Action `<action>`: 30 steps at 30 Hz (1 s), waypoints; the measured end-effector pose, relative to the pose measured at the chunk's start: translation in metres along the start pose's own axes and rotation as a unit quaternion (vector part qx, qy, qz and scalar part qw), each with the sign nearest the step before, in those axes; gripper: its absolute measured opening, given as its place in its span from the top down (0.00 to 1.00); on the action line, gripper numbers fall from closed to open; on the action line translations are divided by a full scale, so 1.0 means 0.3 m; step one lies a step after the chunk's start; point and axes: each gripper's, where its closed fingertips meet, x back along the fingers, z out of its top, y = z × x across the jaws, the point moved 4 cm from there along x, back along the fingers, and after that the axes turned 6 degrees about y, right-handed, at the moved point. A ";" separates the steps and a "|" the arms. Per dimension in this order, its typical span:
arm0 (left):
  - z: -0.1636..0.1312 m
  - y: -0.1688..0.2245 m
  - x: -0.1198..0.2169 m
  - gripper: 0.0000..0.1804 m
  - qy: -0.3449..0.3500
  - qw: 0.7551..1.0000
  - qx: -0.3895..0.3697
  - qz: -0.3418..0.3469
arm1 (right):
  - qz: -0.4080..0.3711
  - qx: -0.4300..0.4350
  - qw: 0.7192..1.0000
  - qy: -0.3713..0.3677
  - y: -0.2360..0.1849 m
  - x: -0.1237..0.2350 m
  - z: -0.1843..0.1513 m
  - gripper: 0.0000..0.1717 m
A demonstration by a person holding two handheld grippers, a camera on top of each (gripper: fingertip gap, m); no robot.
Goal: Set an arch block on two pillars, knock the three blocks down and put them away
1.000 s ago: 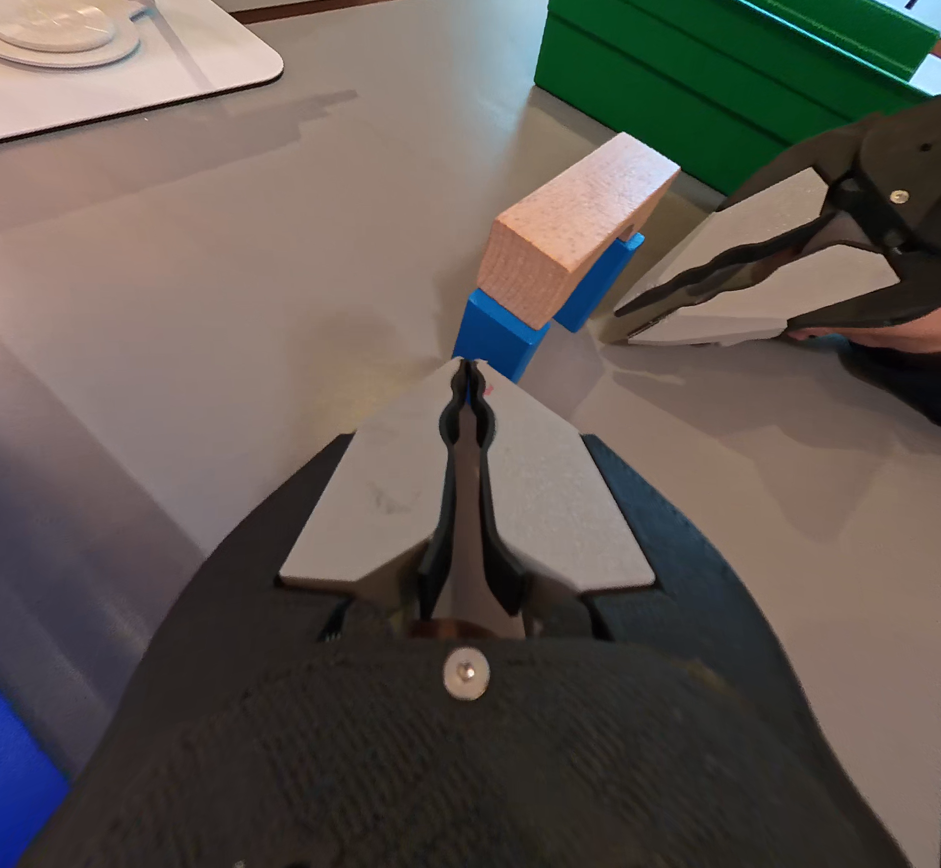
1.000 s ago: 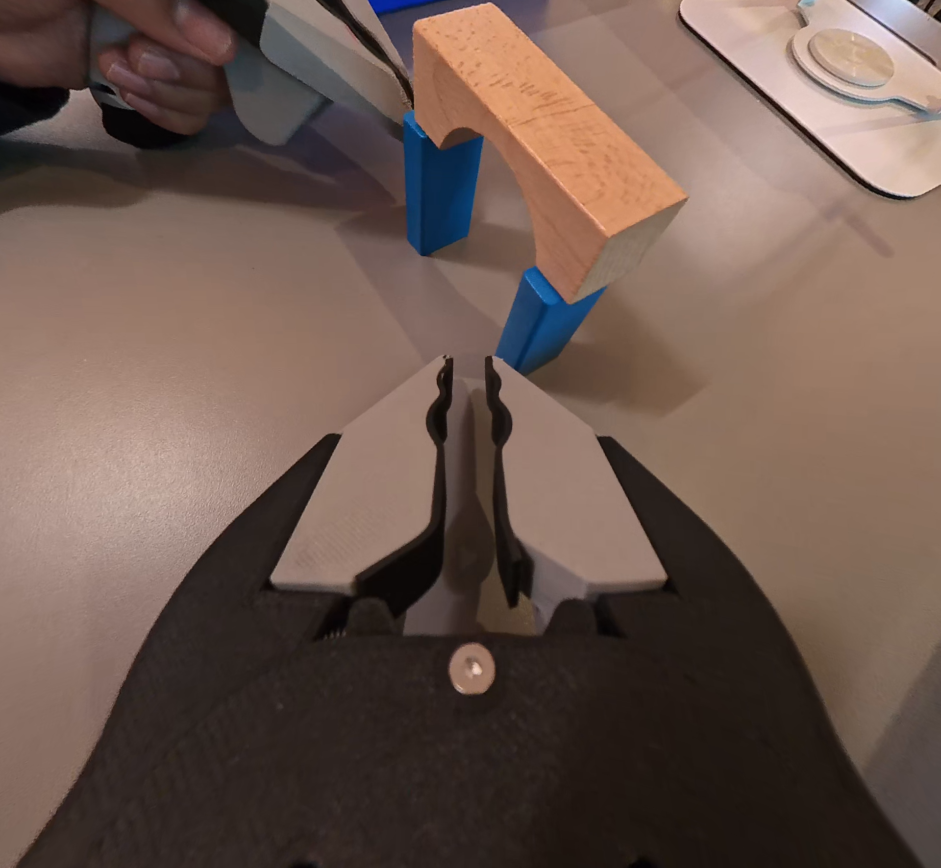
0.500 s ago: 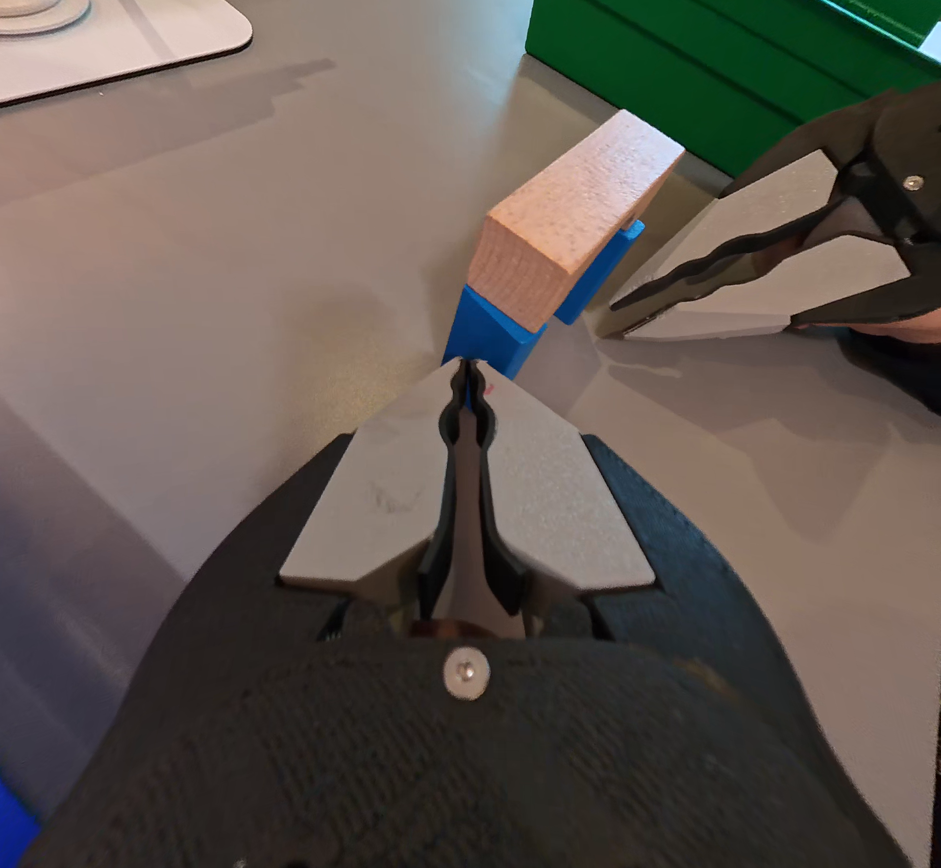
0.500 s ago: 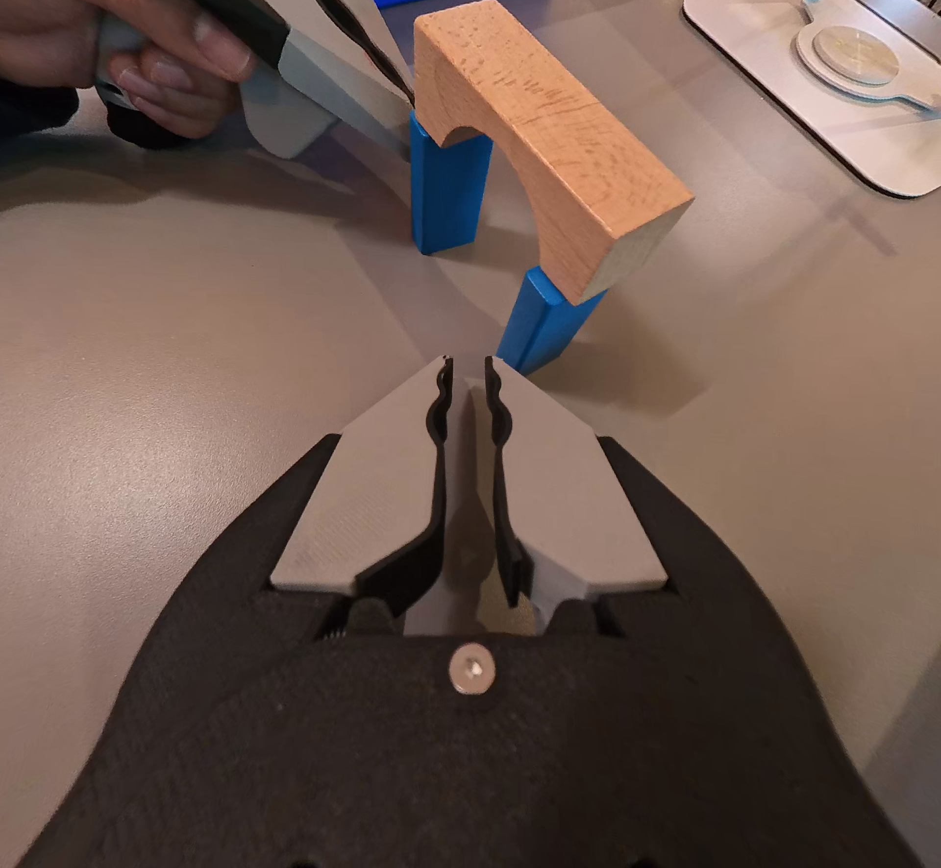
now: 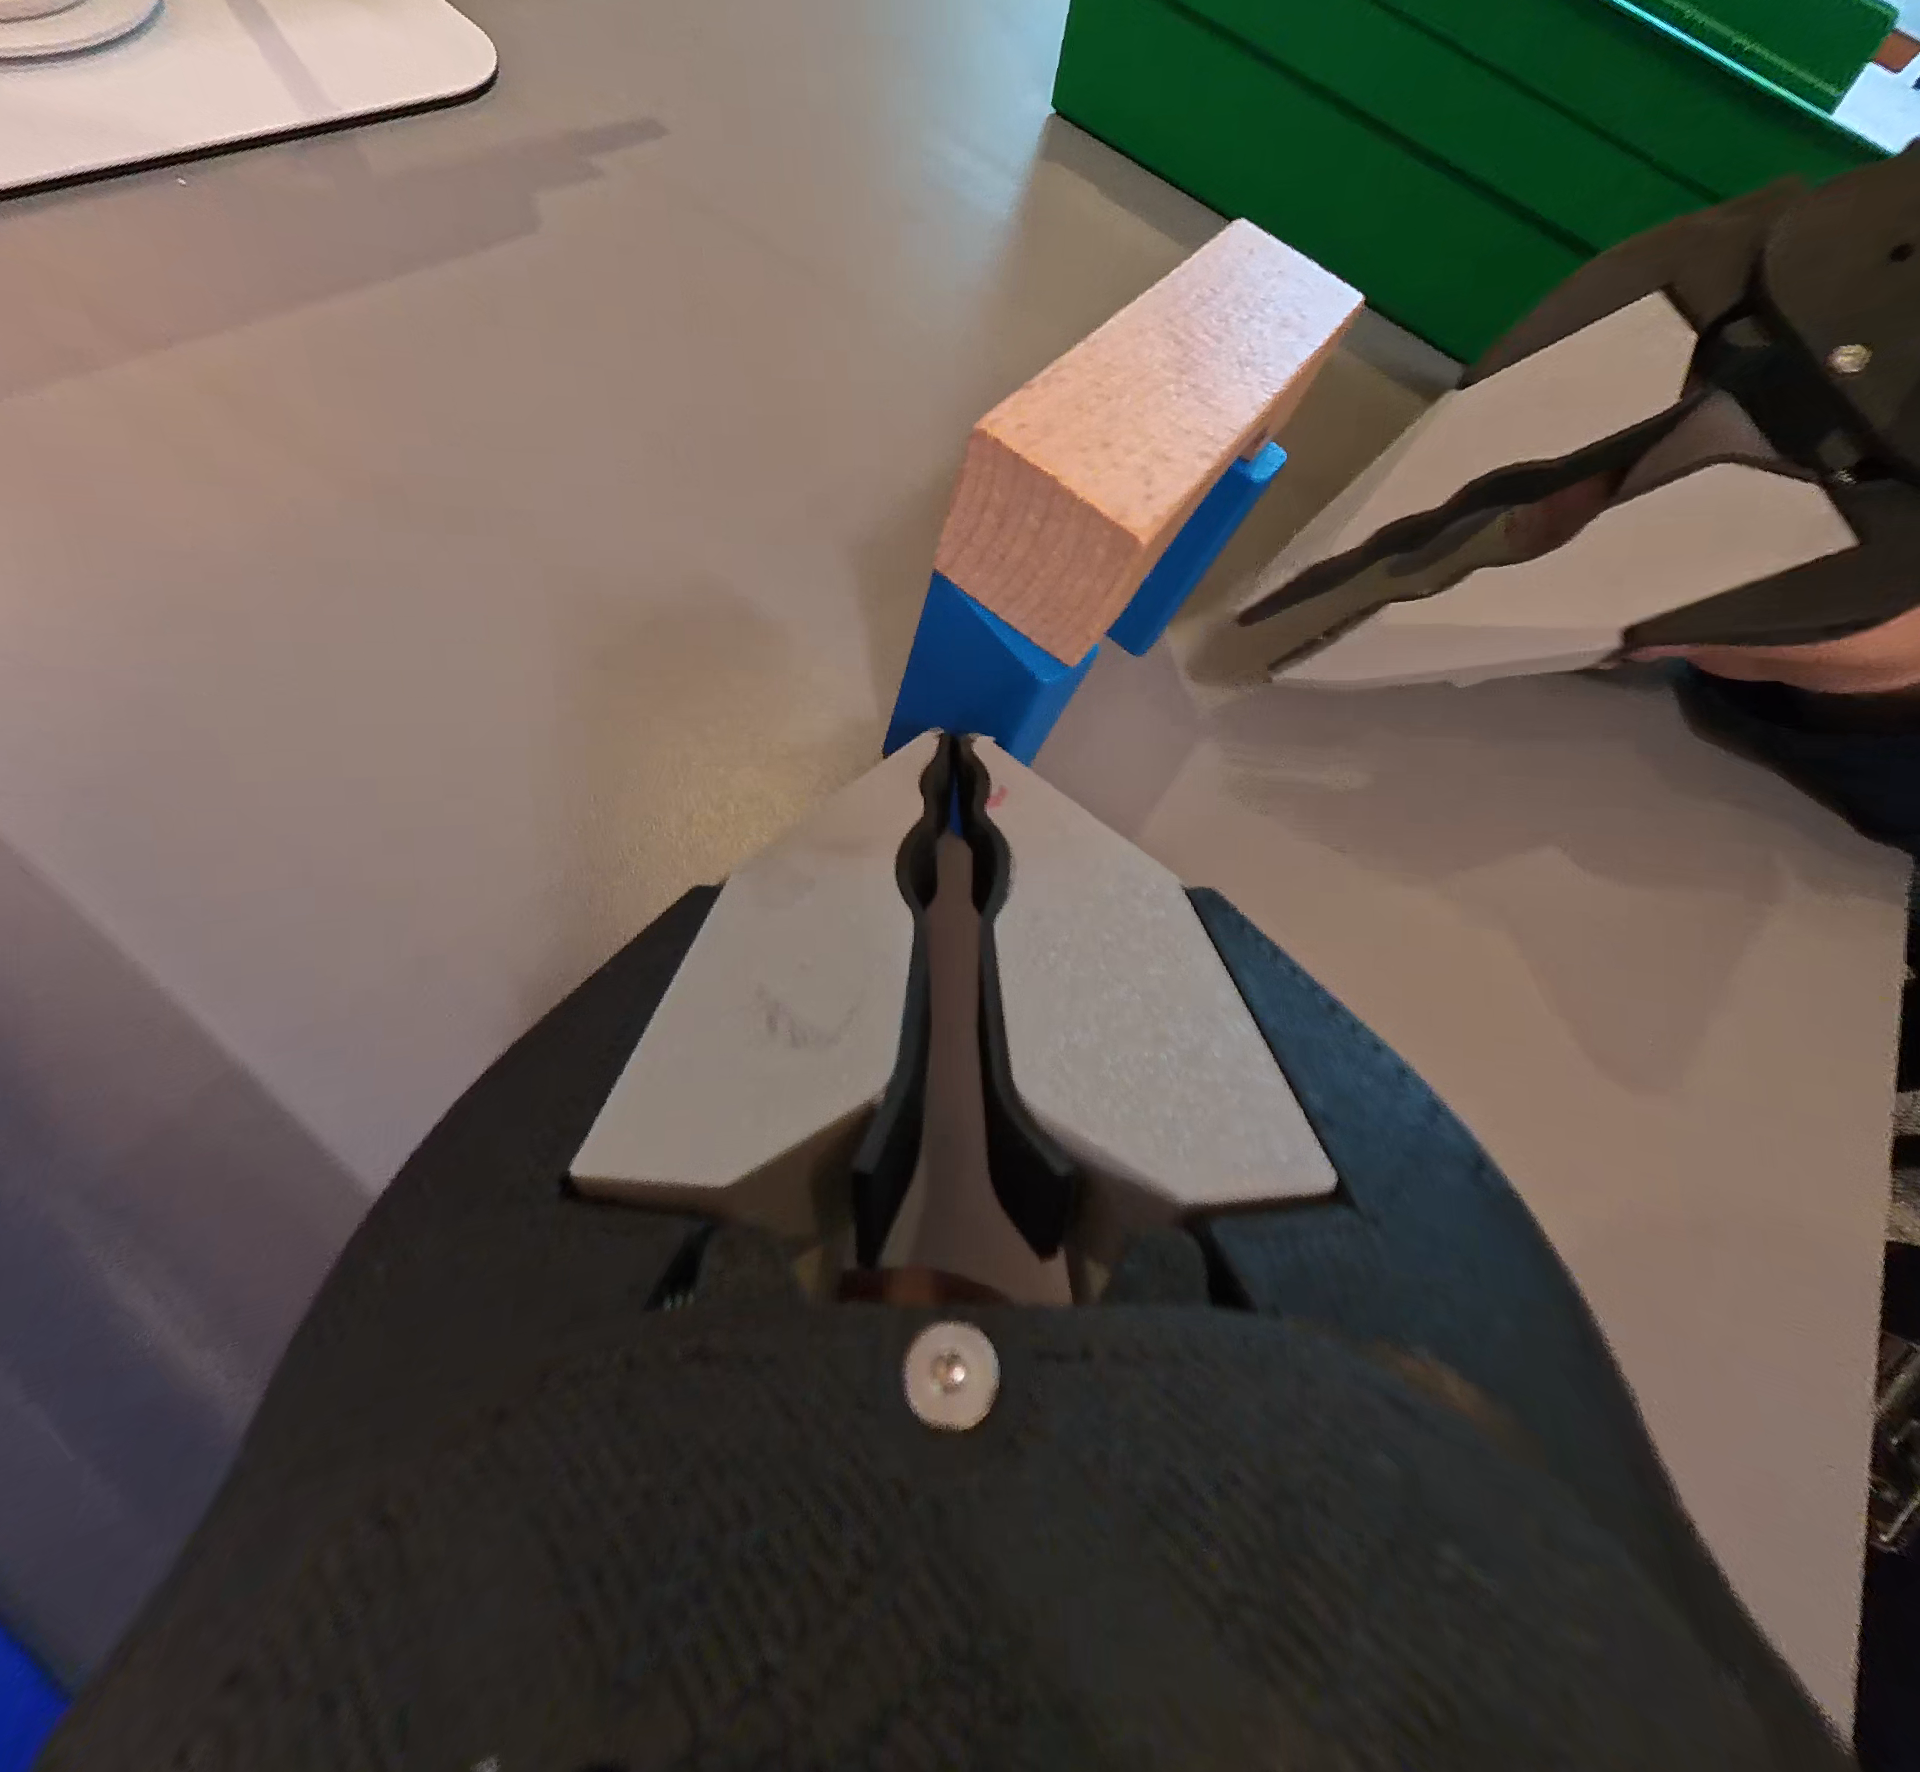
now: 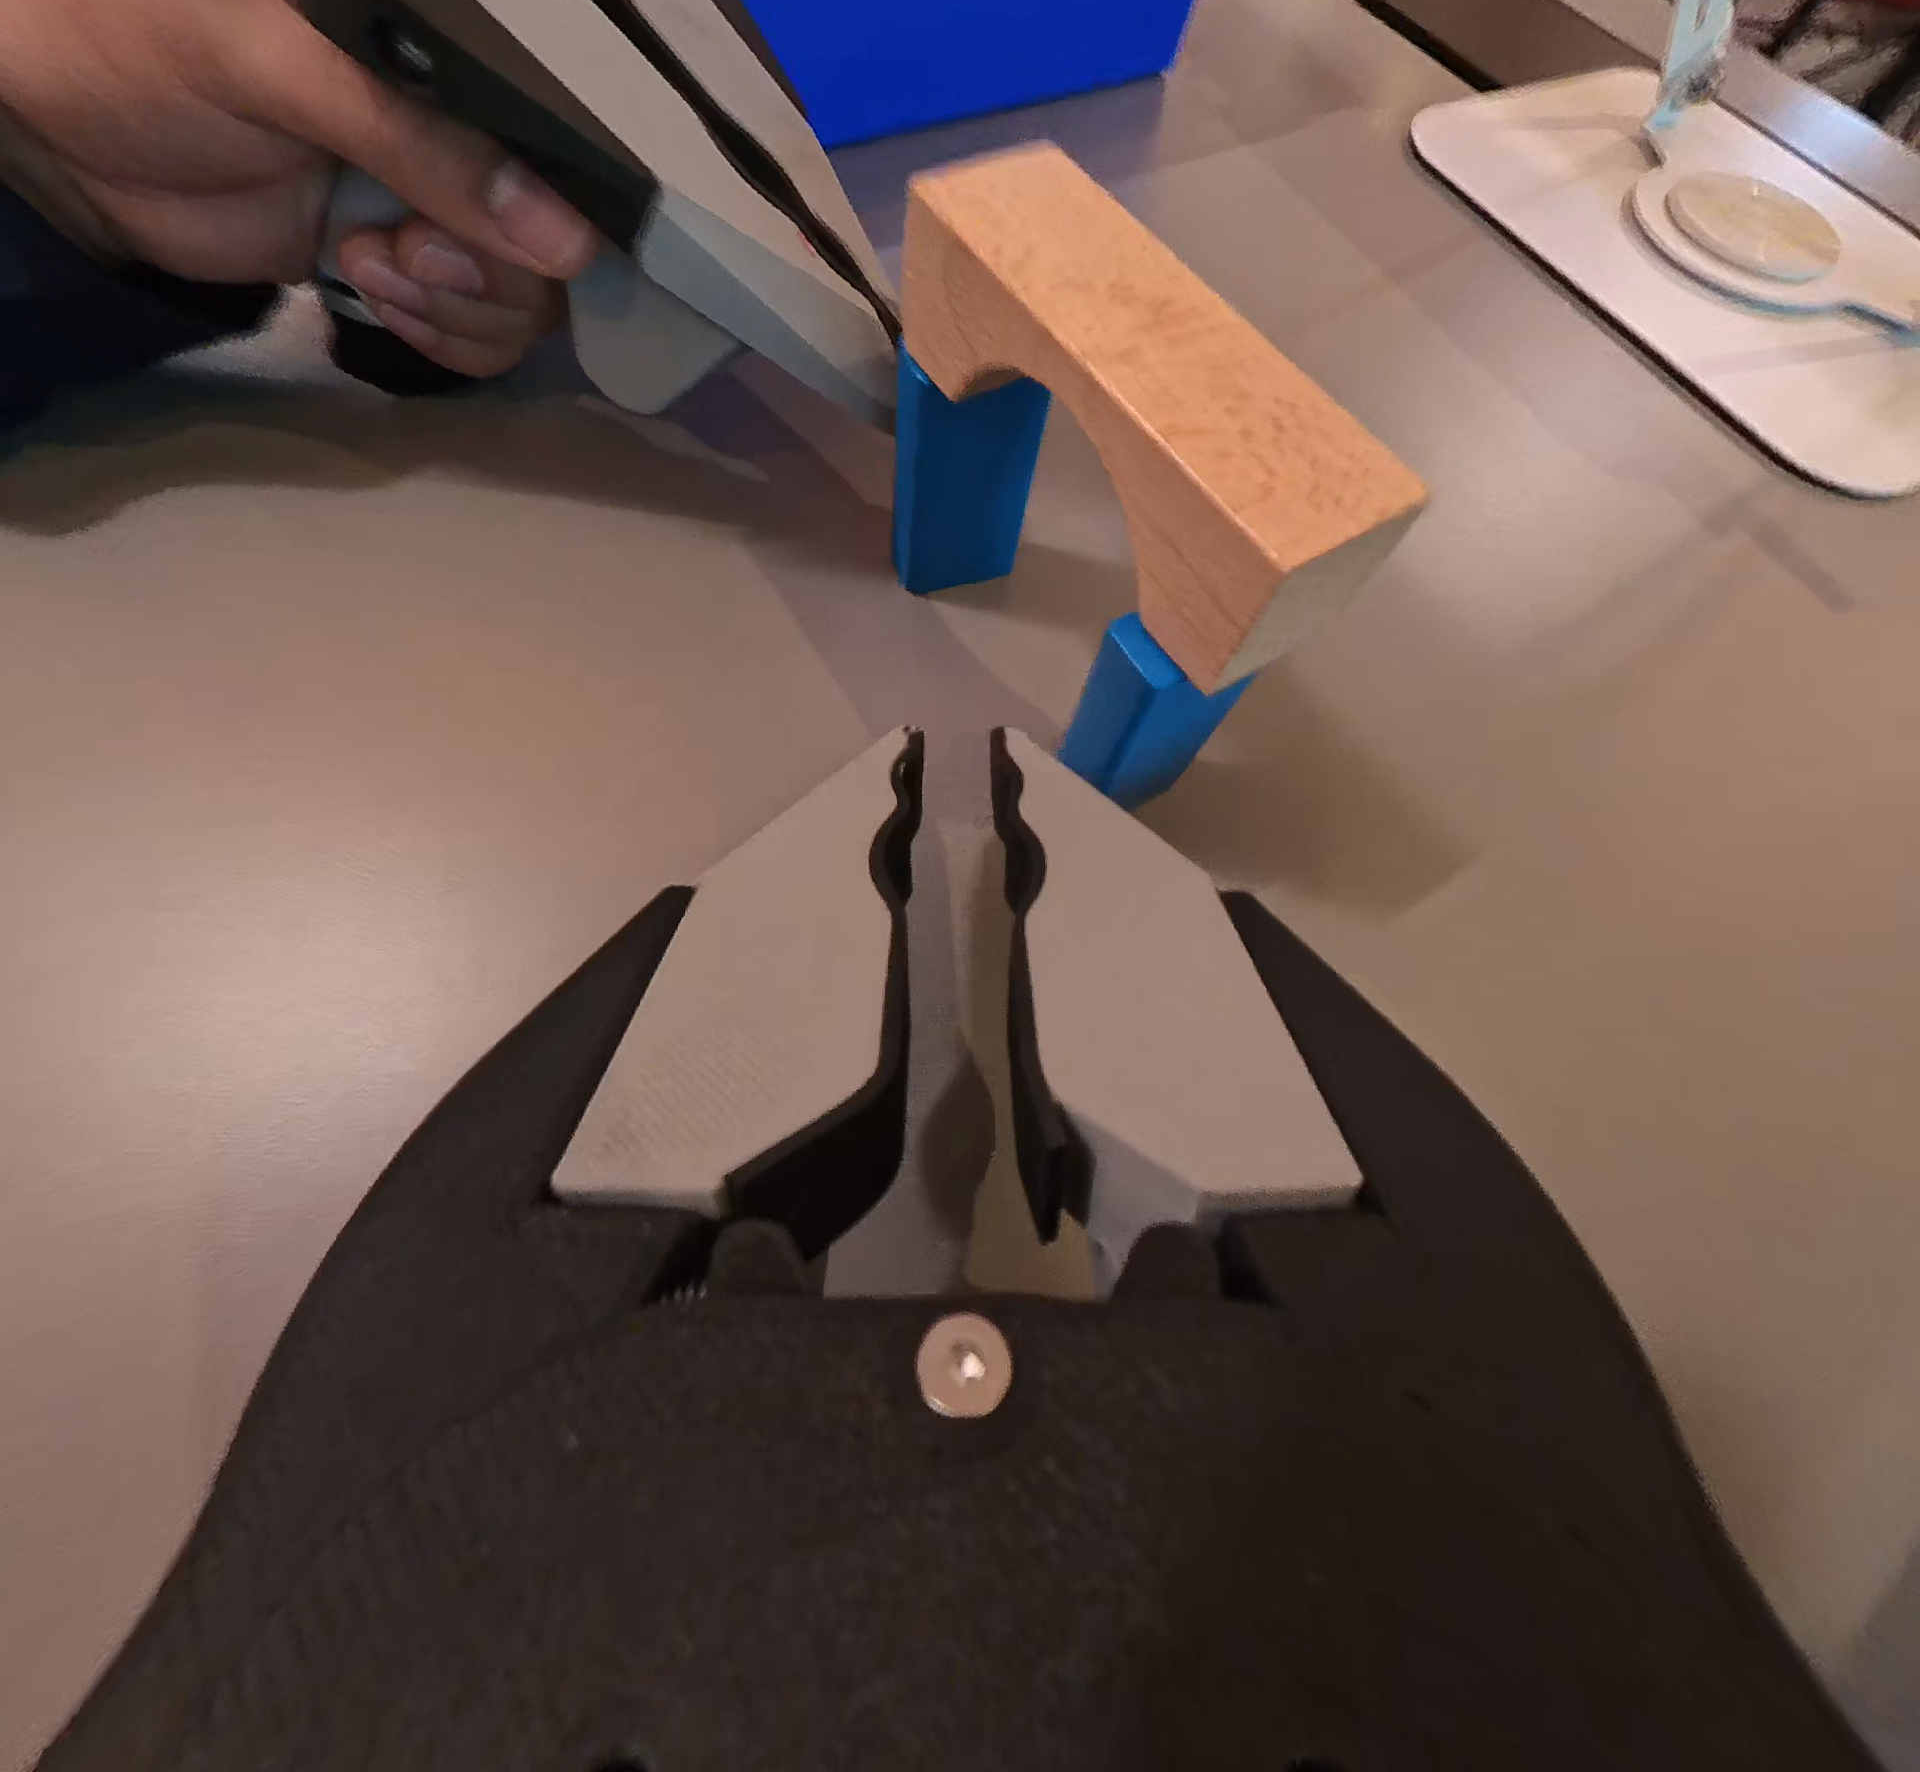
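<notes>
Knocking down is the step in hand: your left gripper (image 5: 958, 754), pinched together and empty, touches the near blue pillar (image 5: 982, 673) under the wooden arch (image 6: 1153, 392); your right gripper (image 6: 954, 735), narrowly parted, holds nothing; push sideways next

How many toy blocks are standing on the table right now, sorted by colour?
Blue rectangular pillar blocks: 2, the near one and the far one
Natural wooden arch block: 1, resting across both pillars
Total: 3
</notes>
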 end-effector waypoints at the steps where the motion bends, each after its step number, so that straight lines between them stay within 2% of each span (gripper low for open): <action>1: -0.001 0.000 0.000 1.00 0.000 1.000 0.001 -0.001 | 0.011 0.004 1.000 0.014 -0.015 -0.001 0.015 0.95; 6: -0.006 0.009 -0.001 1.00 -0.005 1.000 -0.003 -0.009 | -0.011 0.039 0.999 -0.004 -0.018 -0.018 0.005 0.95; 18: -0.009 0.014 0.000 1.00 -0.008 1.000 0.003 -0.018 | -0.011 0.033 0.999 -0.003 -0.013 -0.015 0.005 0.94; 25: 0.016 -0.052 0.001 1.00 0.016 0.999 0.030 0.023 | -0.009 0.036 0.999 -0.006 -0.018 -0.016 0.003 0.94; 30: 0.018 -0.055 -0.025 1.00 0.002 0.999 0.022 0.023 | -0.008 0.038 0.999 -0.007 -0.020 -0.016 0.003 0.94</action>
